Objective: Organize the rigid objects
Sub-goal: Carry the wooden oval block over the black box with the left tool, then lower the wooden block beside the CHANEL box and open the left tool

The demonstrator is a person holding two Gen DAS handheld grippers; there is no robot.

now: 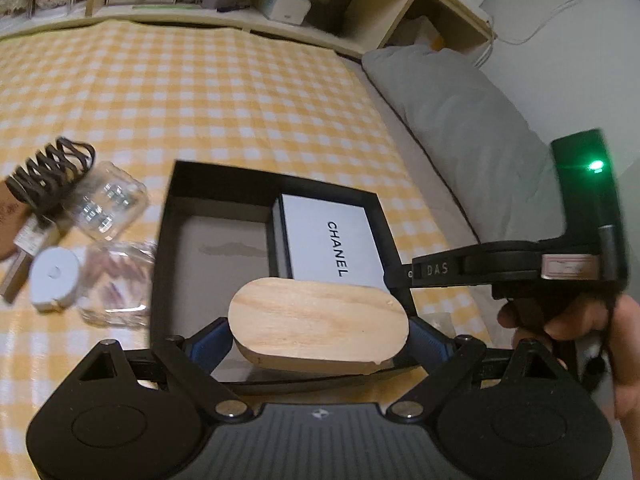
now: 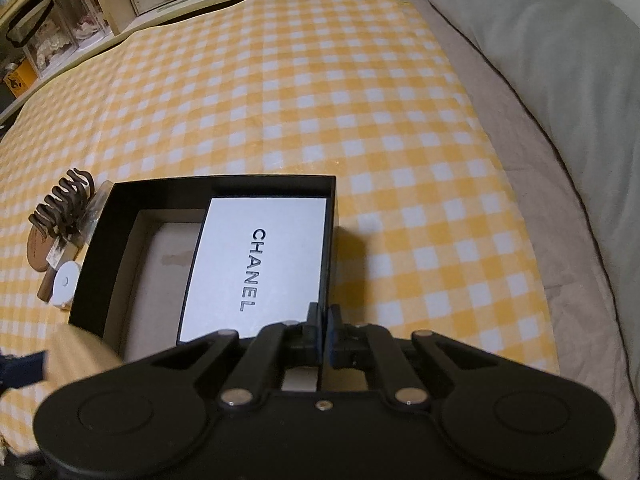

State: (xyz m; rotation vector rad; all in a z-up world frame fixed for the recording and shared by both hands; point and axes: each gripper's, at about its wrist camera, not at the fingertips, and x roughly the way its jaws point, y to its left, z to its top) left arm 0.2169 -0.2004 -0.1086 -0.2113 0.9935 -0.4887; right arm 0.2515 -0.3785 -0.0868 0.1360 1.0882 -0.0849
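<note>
Your items: an oval pale wooden block (image 1: 318,322), flat face up, over the near edge of the open black box (image 1: 170,216). Inside it, at right, a white box lettered CHANEL (image 1: 332,240) lies flat. Left of it: brown hair claw (image 1: 48,178), white round case (image 1: 54,278), clear plastic packs (image 1: 104,200).

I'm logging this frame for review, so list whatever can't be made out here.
- Clear plastic packs: left wrist view, motion blur hides their contents.
- Underside of the wooden block held in the left gripper, and the black box floor below it: left wrist view, covered by the block.
- Near wall of the black box: right wrist view, hidden behind the shut right gripper.
- Brown tag beneath the hair claw: right wrist view, print too small.
</note>
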